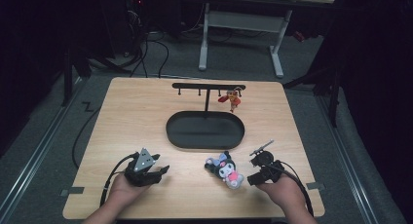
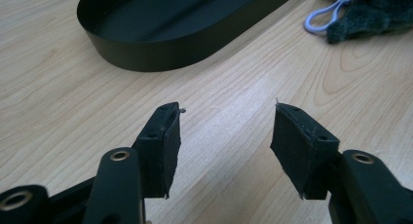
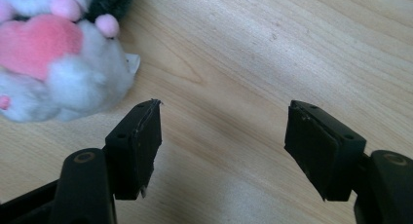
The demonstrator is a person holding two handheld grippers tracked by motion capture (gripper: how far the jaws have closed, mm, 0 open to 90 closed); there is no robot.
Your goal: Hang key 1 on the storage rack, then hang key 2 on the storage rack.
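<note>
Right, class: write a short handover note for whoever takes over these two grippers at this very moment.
Left gripper: open, holding nothing, low over the table at the near left.
Right gripper: open, holding nothing, just right of the plush toy.
Plush toy: lies on the table in front of the black oval tray; its white loop is free.
Rack: an orange figure already hangs near its right end; other pegs look bare.
Done: one figure hung. Left: probably grasp the plush toy and hang it.

I see a pale wood-grain table (image 2: 234,87) with a smooth finish, a matt black tray (image 2: 160,53), a fuzzy cloth plush toy (image 3: 73,73), and 2 jaw pads (image 3: 311,151) of dull rubbery foam.
</note>
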